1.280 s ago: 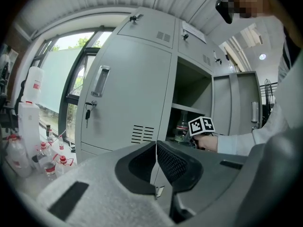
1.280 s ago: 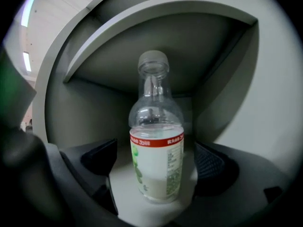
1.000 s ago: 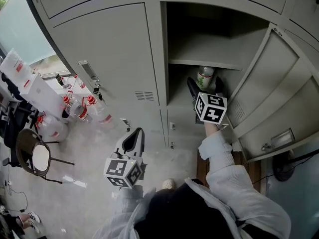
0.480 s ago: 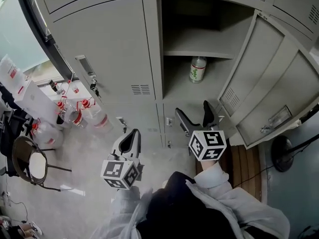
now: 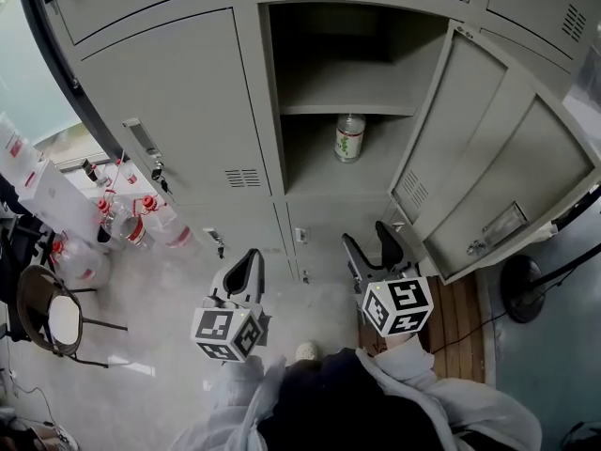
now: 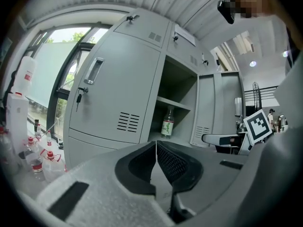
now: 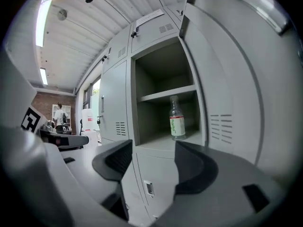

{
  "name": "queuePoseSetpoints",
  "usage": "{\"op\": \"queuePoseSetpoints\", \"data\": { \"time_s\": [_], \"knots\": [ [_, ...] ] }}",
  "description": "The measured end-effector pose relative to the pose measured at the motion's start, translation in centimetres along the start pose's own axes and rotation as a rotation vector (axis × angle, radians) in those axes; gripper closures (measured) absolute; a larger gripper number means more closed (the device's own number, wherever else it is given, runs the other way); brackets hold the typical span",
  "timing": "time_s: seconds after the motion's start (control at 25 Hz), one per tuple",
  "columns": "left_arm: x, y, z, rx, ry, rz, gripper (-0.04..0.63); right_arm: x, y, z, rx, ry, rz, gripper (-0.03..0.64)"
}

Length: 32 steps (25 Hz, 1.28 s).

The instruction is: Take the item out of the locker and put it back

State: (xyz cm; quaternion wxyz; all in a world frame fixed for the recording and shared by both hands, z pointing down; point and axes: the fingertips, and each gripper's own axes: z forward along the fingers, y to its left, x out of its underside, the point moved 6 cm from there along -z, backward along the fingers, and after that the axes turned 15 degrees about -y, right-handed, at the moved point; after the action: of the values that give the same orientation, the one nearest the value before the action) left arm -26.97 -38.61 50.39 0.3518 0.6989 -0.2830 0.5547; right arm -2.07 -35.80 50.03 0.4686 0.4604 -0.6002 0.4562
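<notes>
A clear bottle with a green-and-white label (image 5: pixel 349 137) stands upright in the open locker (image 5: pixel 282 139), under its inner shelf, with nothing touching it. It also shows in the left gripper view (image 6: pixel 166 122) and the right gripper view (image 7: pixel 177 118). My right gripper (image 5: pixel 368 238) hangs outside the locker, below and in front of the bottle. Its jaws (image 7: pixel 154 157) have just been closing, still stand apart, and hold nothing. My left gripper (image 5: pixel 252 256) is further left in front of the closed door, its pads (image 6: pixel 156 148) pressed together and empty.
The locker door (image 5: pixel 470 158) is swung open to the right. The closed locker on the left has a handle with a key (image 5: pixel 141 144). On the floor at the left stand several red-capped water jugs (image 5: pixel 122 219) and a chair (image 5: pixel 52 318); a fan base (image 5: pixel 521 289) stands at the right.
My right gripper has drawn back out of the locker toward me, leaving the bottle standing inside, and its jaws have narrowed. The left gripper has hardly shifted.
</notes>
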Motion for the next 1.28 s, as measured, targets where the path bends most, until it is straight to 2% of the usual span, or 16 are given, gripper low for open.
{"op": "queuePoseSetpoints", "data": {
  "time_s": [0.08, 0.24, 0.44, 0.84, 1.28],
  "knots": [
    [-0.3, -1.0, 0.2, 0.012, 0.001, 0.000, 0.583, -0.9, -0.6, -0.6, -0.001, -0.003, -0.006, 0.419],
    [-0.5, -2.6, 0.8, 0.020, -0.002, -0.007, 0.583, -2.2, -1.6, -1.4, -0.032, 0.004, -0.023, 0.470],
    [-0.2, -3.8, 0.9, 0.026, 0.017, 0.068, 0.583, -2.6, -2.2, -2.2, -0.033, 0.002, -0.008, 0.617],
    [0.4, -4.3, 1.2, 0.013, 0.039, 0.082, 0.583, -1.4, -3.0, -2.6, -0.041, 0.045, 0.014, 0.617],
    [0.8, -4.7, 1.7, 0.034, 0.054, 0.072, 0.583, -1.0, -3.2, -2.8, -0.042, 0.058, -0.004, 0.617]
  ]
}}
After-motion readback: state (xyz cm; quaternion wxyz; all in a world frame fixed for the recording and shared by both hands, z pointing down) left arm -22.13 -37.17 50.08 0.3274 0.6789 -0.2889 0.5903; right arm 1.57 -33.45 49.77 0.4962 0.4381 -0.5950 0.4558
